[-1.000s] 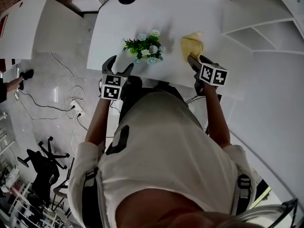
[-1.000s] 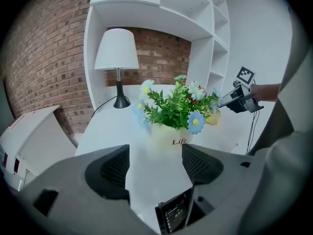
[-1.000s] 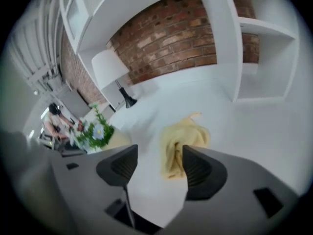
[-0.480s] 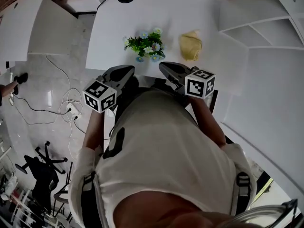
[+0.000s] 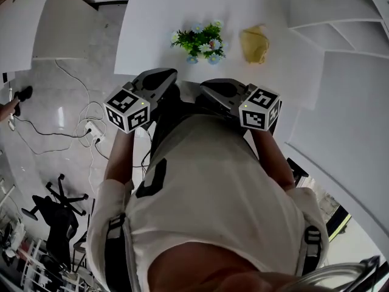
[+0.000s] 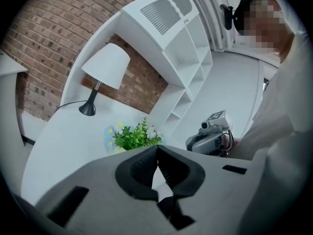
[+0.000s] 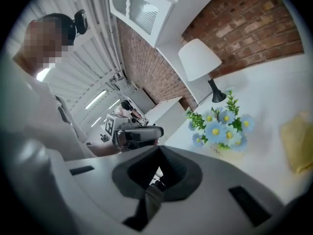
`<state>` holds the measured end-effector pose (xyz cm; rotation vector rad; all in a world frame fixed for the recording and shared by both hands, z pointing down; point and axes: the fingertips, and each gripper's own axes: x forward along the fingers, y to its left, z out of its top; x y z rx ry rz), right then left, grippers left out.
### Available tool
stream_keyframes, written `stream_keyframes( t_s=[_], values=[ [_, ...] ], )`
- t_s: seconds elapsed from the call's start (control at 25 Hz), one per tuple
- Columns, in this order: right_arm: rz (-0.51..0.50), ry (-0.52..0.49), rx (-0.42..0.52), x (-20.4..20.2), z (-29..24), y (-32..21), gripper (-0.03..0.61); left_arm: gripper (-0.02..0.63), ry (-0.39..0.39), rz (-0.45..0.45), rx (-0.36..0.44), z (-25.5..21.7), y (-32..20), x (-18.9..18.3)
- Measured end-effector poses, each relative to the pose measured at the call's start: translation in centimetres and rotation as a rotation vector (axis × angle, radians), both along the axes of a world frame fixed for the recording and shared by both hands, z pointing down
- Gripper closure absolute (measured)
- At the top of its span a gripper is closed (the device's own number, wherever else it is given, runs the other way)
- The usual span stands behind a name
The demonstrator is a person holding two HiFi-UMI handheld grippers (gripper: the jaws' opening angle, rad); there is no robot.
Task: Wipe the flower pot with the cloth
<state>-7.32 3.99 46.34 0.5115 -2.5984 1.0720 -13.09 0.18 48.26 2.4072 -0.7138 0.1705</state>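
The flower pot point(image 5: 199, 41), holding green leaves and pale blue flowers, stands on the white table point(image 5: 152, 35); it also shows in the left gripper view point(image 6: 131, 138) and the right gripper view point(image 7: 222, 129). To its right lies a crumpled yellow cloth point(image 5: 255, 44) point(image 7: 298, 143). My left gripper point(image 5: 163, 78) point(image 6: 157, 153) is shut and empty, held in the air short of the table's near edge. My right gripper point(image 5: 209, 89) point(image 7: 159, 155) is also shut and empty, beside it in front of my chest. The two tips point toward each other.
A white lamp point(image 6: 105, 70) point(image 7: 200, 62) stands at the back of the table before a brick wall. White shelving point(image 5: 340, 17) runs along the right side. Cables and a power strip point(image 5: 94, 132) lie on the floor at the left.
Both grippers went from open to shut with nothing in them. They drew back from the table toward my chest and rose; the right one moved left, away from the cloth.
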Motion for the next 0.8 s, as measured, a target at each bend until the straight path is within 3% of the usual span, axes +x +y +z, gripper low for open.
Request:
stream_keyframes(
  t_s=[0.2, 0.4, 0.56, 0.8],
  values=[
    [0.001, -0.011, -0.021, 0.8, 0.2, 0.7, 0.568, 0.592, -0.015, 0.045, -0.007, 0.4, 1.1, 1.5],
    [-0.044, -0.011, 0.046, 1.2, -0.6, 1.3, 0.568, 0.593, 0.032, 0.061, -0.001, -1.7, 2.3, 3.4],
    [-0.064, -0.004, 0.081, 2.9, -1.0, 2.8, 0.568, 0.592, 0.005, 0.057, 0.006, -2.4, 3.6, 5.4],
    [-0.028, -0.016, 0.122, 6.5, -1.3, 4.9, 0.569, 0.592, -0.031, 0.125, 0.016, -2.5, 6.9, 10.0]
  ],
)
